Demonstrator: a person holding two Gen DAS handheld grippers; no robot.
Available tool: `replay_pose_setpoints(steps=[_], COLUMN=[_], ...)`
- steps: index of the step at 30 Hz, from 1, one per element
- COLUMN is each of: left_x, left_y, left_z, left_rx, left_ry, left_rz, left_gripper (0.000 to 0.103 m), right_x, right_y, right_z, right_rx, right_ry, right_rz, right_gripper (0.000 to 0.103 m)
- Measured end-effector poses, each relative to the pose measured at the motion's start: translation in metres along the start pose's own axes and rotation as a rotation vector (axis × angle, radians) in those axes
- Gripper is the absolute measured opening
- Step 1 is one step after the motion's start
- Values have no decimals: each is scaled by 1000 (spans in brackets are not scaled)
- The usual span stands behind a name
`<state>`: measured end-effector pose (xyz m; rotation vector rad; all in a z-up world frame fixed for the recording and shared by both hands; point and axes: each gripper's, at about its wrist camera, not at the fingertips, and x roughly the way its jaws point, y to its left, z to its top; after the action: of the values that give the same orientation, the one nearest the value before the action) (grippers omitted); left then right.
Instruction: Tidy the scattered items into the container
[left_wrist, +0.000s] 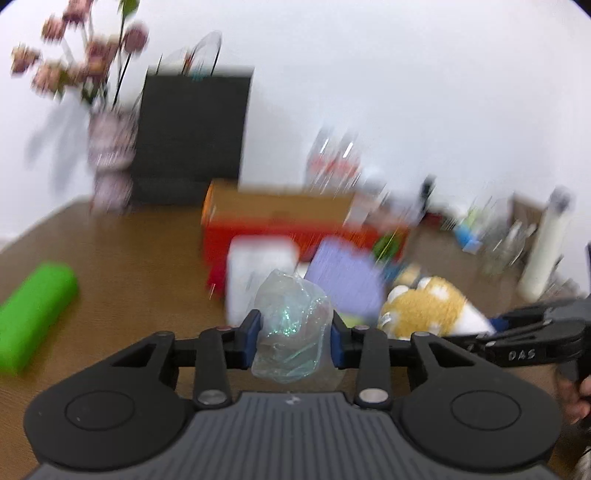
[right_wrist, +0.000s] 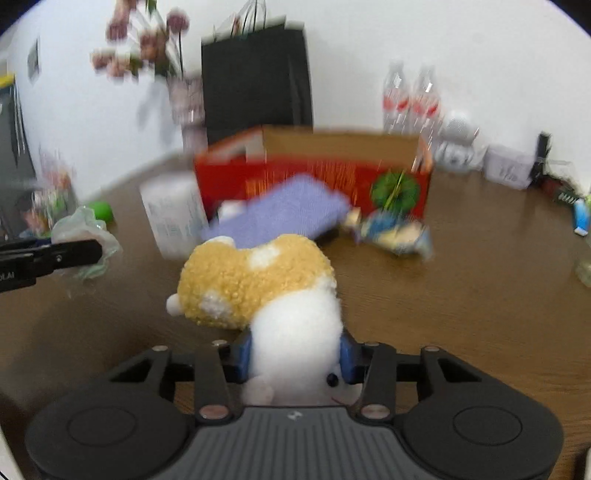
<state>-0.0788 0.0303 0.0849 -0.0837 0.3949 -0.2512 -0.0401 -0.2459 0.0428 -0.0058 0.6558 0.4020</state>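
Note:
My left gripper (left_wrist: 295, 338) is shut on a crumpled clear plastic bag (left_wrist: 291, 325), held above the wooden table; the bag also shows in the right wrist view (right_wrist: 83, 236). My right gripper (right_wrist: 295, 354) is shut on a tan-and-white plush toy (right_wrist: 266, 291), which also shows in the left wrist view (left_wrist: 428, 306). The red open cardboard box (right_wrist: 314, 173) stands behind them on the table. A purple cloth (right_wrist: 280, 214), a white roll pack (right_wrist: 173, 214) and a blue snack packet (right_wrist: 395, 232) lie in front of the box. Both views are blurred.
A green cylinder (left_wrist: 33, 310) lies at the left. A black paper bag (right_wrist: 255, 77), a vase of flowers (right_wrist: 184, 99) and two water bottles (right_wrist: 412, 99) stand by the wall. Small clutter (left_wrist: 498, 236) and a white bottle (left_wrist: 546, 243) are at the right.

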Motion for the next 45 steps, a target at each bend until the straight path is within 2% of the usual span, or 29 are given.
replay_pose_setpoints(steps=[2, 4, 6, 8, 10, 12, 14, 16, 18, 20, 22, 25, 27, 28, 31, 33, 37, 41, 45], left_x=[-4, 14, 56, 122, 205, 289, 348, 389, 415, 427, 430, 422, 412, 403, 371, 349, 306, 265, 227], left_y=[3, 6, 8, 10, 17, 27, 36, 41, 46, 53, 57, 56, 55, 53, 50, 50, 49, 39, 26], left_z=[34, 73, 112, 145, 169, 178, 173, 163, 152, 144, 141, 146, 155, 161, 179, 190, 199, 185, 174], left_rx=[14, 24, 26, 24, -10, -63, -105, -129, -162, -216, -240, -225, -199, -181, -144, -147, -182, -114, -72], left_ry=[-47, -69, -49, 34, 172, 335, 448, 512, 548, 541, 515, 497, 488, 483, 460, 457, 510, 571, 554], left_rz=[-26, -47, -51, -18, 33, 87, 140, 154, 165, 176, 169, 158, 156, 163, 212, 254, 300, 305, 311], left_gripper=[37, 38, 39, 39, 39, 38, 38, 39, 48, 78, 79, 84, 85, 88, 102, 103, 103, 103, 103], right_x=[-27, -43, -38, -11, 44, 111, 171, 213, 241, 266, 287, 289, 278, 267, 233, 216, 184, 159, 133], right_y=[-7, -16, -27, -46, -69, -91, -100, -98, -96, -97, -100, -102, -106, -107, -107, -103, -92, -81, -60], right_z=[21, 55, 100, 146, 192, 225, 242, 247, 246, 245, 242, 240, 246, 250, 266, 273, 272, 261, 245], right_rx=[34, 61, 74, 104, 159, 209, 213, 172, 142, 118, 93, 99, 127, 146, 185, 188, 218, 271, 268], right_ry=[-72, -152, -220, -217, -133, -10, 104, 169, 207, 234, 261, 269, 245, 230, 205, 228, 283, 334, 341], right_rz=[-13, -41, -90, -133, -148, -156, -204, -249, -261, -299, -340, -370, -336, -311, -287, -291, -233, -145, -158], right_gripper=[42, 43, 43, 44, 44, 44, 44, 44, 44, 45, 48, 57, 77, 79, 80, 85, 85, 88, 88])
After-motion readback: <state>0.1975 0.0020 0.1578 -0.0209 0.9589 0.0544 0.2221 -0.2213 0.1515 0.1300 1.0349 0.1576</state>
